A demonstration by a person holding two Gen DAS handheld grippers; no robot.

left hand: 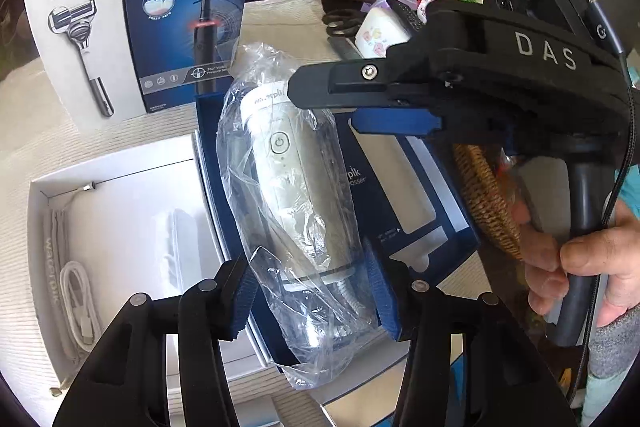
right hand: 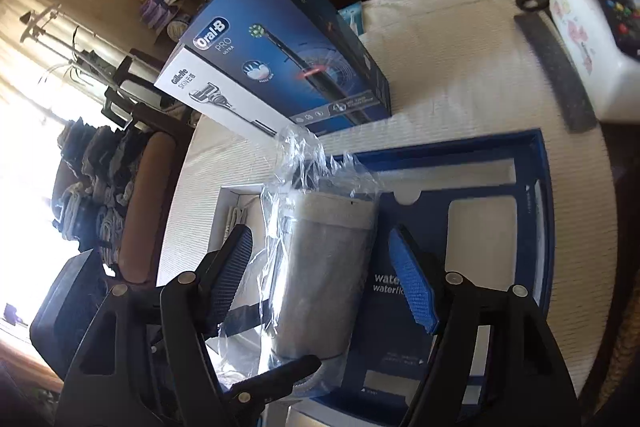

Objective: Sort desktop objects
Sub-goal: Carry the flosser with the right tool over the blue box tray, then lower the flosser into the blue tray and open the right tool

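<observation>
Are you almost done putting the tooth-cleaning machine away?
Not yet. Done: the white box is open, with a cable inside. In hand: the bagged water flosser sits between the left gripper fingers, right gripper open around its top. Left: settling it in the blue tray; Oral-B box untouched.

Daylight floods in from a window [right hand: 28, 131] at the left of the right wrist view, blown out to white. Glare glints on the plastic bag [left hand: 288, 211]. Fisheye bending curves both pictures' edges, with dark vignetted corners; near parts are soft.
</observation>
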